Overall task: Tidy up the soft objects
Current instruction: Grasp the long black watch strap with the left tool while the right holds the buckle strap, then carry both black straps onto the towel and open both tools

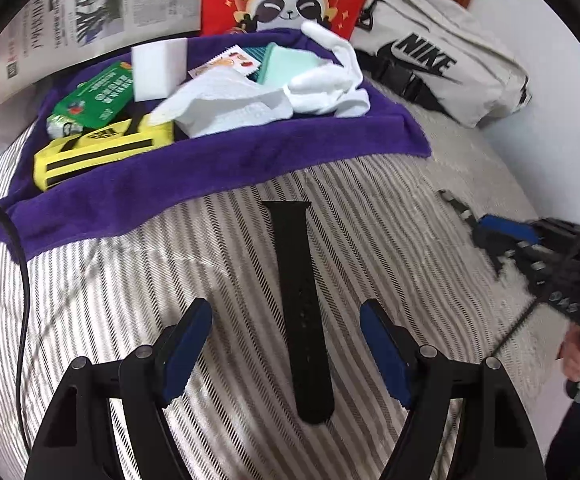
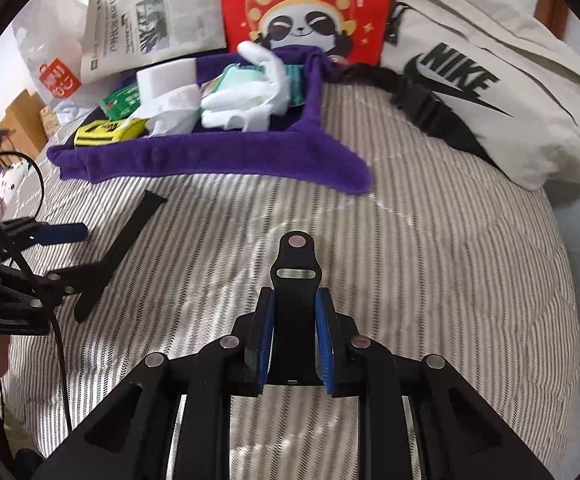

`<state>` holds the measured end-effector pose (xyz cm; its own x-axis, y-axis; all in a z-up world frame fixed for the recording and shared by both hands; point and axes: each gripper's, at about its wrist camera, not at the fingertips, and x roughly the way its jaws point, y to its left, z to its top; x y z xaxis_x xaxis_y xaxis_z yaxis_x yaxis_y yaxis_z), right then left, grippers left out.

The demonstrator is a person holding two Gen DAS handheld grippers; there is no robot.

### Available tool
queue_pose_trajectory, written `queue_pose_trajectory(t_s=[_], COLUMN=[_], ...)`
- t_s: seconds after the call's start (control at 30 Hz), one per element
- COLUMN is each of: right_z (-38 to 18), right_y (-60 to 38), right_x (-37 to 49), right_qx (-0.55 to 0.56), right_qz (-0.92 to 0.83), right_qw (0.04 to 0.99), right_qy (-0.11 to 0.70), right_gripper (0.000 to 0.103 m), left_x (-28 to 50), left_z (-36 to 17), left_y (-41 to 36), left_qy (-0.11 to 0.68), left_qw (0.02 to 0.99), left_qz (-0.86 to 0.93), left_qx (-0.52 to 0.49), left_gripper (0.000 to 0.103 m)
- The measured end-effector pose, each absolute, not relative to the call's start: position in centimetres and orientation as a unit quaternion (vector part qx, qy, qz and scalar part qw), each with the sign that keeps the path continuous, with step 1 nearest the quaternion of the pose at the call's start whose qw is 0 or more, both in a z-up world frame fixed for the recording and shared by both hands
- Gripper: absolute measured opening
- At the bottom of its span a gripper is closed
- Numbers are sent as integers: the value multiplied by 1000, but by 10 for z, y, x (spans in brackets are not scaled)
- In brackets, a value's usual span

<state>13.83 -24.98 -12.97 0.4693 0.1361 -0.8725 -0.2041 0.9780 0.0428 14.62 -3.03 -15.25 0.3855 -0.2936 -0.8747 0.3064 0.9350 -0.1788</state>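
On bare striped bedding, left gripper (image 1: 286,344) gapes astride holed strap (image 1: 299,304); right gripper (image 2: 294,334) clamps pin strap (image 2: 294,292)

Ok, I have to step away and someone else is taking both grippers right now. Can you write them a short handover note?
Left gripper: open, poised over the long black strap piece, which lies flat on the striped bedcover; pads not touching it.
Right gripper: shut on the short black strap piece, the one with the pin and slot, held above the bedcover.
Done: gloves, sponge, tissue, cloths and yellow band already sit on the purple towel.
Left: probably carry the held piece to the towel, then pick up the long piece and add it.
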Motion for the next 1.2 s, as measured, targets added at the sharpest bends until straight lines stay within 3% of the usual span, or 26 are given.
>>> queue_pose_trajectory(t_s=[0.13, 0.33, 0.5, 0.77, 0.97, 1.2], right_z=[-126, -122, -123, -127, -129, -121], right_y=[-258, -262, -258, -254, -251, -248], right_x=[136, 137, 139, 140, 142, 143], right_qx=[-23, -16, -17, -17, -10, -4], right_qz=[98, 102, 106, 107, 111, 116], right_qw=[860, 864, 864, 861, 859, 862], right_qy=[500, 492, 492, 497, 499, 494], right_gripper=[21, 21, 21, 21, 21, 21], left_x=[149, 145, 136, 142, 133, 136], left_z=[-159, -158, -156, -157, -157, -156], left_y=[-43, -56, -55, -31, -57, -47], left_qy=[515, 496, 497, 505, 494, 497], left_qw=[841, 850, 846, 841, 845, 843], left_qz=[-161, -151, -169, -192, -170, -185], left_qx=[39, 92, 97, 17, 115, 85], left_gripper=[65, 20, 20, 21, 21, 20])
